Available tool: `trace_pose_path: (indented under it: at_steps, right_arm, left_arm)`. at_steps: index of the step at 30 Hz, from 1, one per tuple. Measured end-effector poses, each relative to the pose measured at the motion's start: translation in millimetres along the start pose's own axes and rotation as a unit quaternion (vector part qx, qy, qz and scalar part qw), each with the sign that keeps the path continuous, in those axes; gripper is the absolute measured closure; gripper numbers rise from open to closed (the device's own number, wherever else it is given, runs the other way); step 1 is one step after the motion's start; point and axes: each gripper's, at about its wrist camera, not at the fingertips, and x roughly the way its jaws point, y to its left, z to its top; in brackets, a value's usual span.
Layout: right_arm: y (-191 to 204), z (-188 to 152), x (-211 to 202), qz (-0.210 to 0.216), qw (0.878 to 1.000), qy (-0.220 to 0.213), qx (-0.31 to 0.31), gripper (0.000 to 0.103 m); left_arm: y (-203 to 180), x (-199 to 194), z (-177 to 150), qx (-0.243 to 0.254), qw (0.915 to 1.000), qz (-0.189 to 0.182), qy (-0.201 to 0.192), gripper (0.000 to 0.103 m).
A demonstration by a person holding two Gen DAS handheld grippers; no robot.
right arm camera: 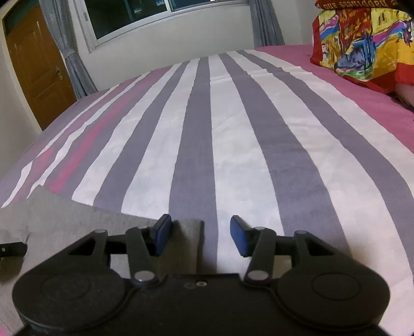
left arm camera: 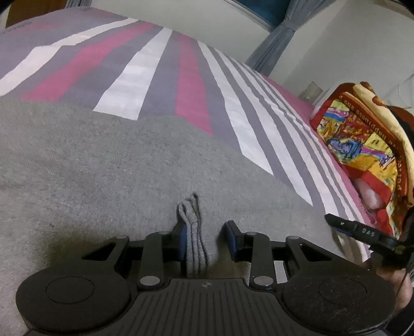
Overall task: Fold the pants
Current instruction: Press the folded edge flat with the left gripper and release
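Note:
Grey pants (left arm camera: 90,160) lie spread on the striped bed sheet (left arm camera: 160,75). In the left wrist view my left gripper (left arm camera: 205,239) is open just above the cloth, and a bunched grey fold with dark seams (left arm camera: 192,232) stands between its blue pads, against the left pad. In the right wrist view my right gripper (right arm camera: 200,236) is open at a corner of the pants (right arm camera: 98,219), which lies flat under its left pad (right arm camera: 161,234). The right pad hangs over bare sheet (right arm camera: 233,144). The right gripper's tip also shows in the left wrist view (left arm camera: 359,230).
A colourful printed cushion (left arm camera: 362,144) sits at the bed's right side, also in the right wrist view (right arm camera: 362,44). Beyond the bed are a wall with a window (right arm camera: 145,15), grey curtains (right arm camera: 64,49) and a brown door (right arm camera: 36,69).

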Motion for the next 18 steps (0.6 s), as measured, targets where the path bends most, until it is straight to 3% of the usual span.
trace_pose_path:
  at_steps: [12, 18]
  right_arm:
    - [2, -12, -22, -0.002, 0.999, 0.037, -0.017, 0.052]
    - [11, -39, -46, -0.002, 0.998, 0.048, -0.041, 0.051]
  left_arm:
    - [-11, -13, -9, 0.026, 0.9993, 0.025, 0.011, 0.069]
    - [-24, -33, -38, 0.079, 0.9958, 0.046, 0.004, 0.063]
